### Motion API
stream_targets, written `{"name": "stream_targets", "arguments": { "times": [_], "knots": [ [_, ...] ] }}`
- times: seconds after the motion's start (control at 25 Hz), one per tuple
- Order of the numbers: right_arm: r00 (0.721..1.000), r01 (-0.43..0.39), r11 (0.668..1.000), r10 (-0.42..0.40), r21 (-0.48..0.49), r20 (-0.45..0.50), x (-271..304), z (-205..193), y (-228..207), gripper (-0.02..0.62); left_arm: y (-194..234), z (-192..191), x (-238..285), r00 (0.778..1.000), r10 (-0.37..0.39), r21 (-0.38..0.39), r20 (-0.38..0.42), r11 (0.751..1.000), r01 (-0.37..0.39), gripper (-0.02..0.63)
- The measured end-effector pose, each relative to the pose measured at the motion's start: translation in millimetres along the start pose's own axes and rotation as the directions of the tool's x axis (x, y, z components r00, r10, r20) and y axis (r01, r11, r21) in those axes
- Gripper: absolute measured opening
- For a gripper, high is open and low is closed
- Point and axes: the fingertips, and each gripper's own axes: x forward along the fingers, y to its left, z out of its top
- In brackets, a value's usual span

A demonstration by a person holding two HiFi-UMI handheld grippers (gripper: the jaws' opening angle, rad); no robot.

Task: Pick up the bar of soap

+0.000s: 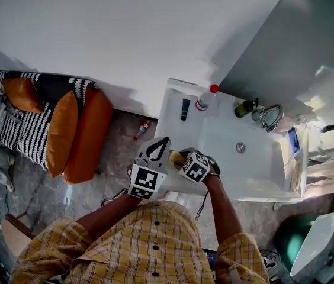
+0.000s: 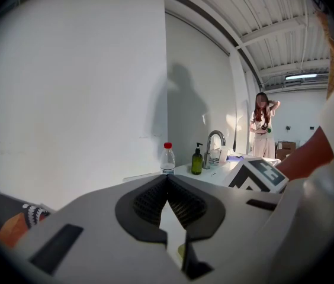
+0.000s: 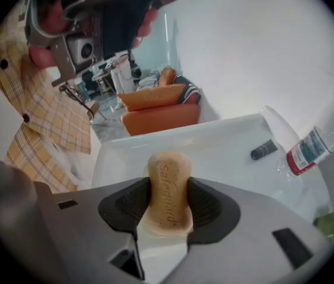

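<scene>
The tan bar of soap (image 3: pixel 169 197) stands on edge between the black pads of my right gripper (image 3: pixel 168 201), which is shut on it above the white counter (image 3: pixel 214 152). In the head view the soap (image 1: pixel 175 158) shows as a yellowish block at the counter's front left corner, with the right gripper (image 1: pixel 183 161) on it. My left gripper (image 1: pixel 157 151) hovers just left of it, off the counter's edge. Its pads meet in the left gripper view, so the left gripper (image 2: pixel 168 185) is shut with nothing in it.
On the counter stand a red-capped water bottle (image 1: pixel 204 99), a black tube (image 1: pixel 185 109) and a green pump bottle (image 1: pixel 245 107) beside the faucet (image 1: pixel 272 118) and sink basin (image 1: pixel 256 158). Orange cushions (image 1: pixel 63 132) lie on the floor to the left. A person (image 2: pixel 263 126) stands far behind.
</scene>
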Motion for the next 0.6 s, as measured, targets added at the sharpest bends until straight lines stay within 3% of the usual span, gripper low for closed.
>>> {"name": "stream_targets", "arguments": {
  "times": [0.12, 0.24, 0.32, 0.44, 0.6],
  "knots": [
    [0.986, 0.049, 0.988, -0.071, 0.148, 0.15, -22.9, 15.3, -7.5, 0.212, 0.7, -0.1, -0.8, 1.0, 0.008, -0.019, 0.003, 1.0, -0.008, 0.009],
    [0.937, 0.085, 0.947, -0.182, 0.309, 0.299, -53.5, 34.5, -24.0, 0.212, 2.4, -0.9, 0.3, 1.0, 0.024, -0.054, 0.005, 0.998, -0.024, 0.009],
    [0.884, 0.102, 0.909, -0.269, 0.403, 0.383, -77.7, 46.4, -33.8, 0.212, 1.3, 0.0, 1.2, 0.999, 0.03, -0.065, 0.01, 0.997, -0.029, 0.009],
    [0.783, 0.116, 0.848, -0.399, 0.517, 0.478, -118.2, 60.3, -39.3, 0.212, -1.9, 3.5, 1.5, 0.999, 0.029, -0.075, 0.022, 0.997, -0.027, 0.009],
    [0.664, 0.165, 0.822, -0.501, 0.545, 0.556, -167.8, 75.2, -32.6, 0.212, -3.8, 9.8, -0.1, 0.999, 0.025, -0.102, 0.041, 0.995, -0.021, 0.009]
  ]
}}
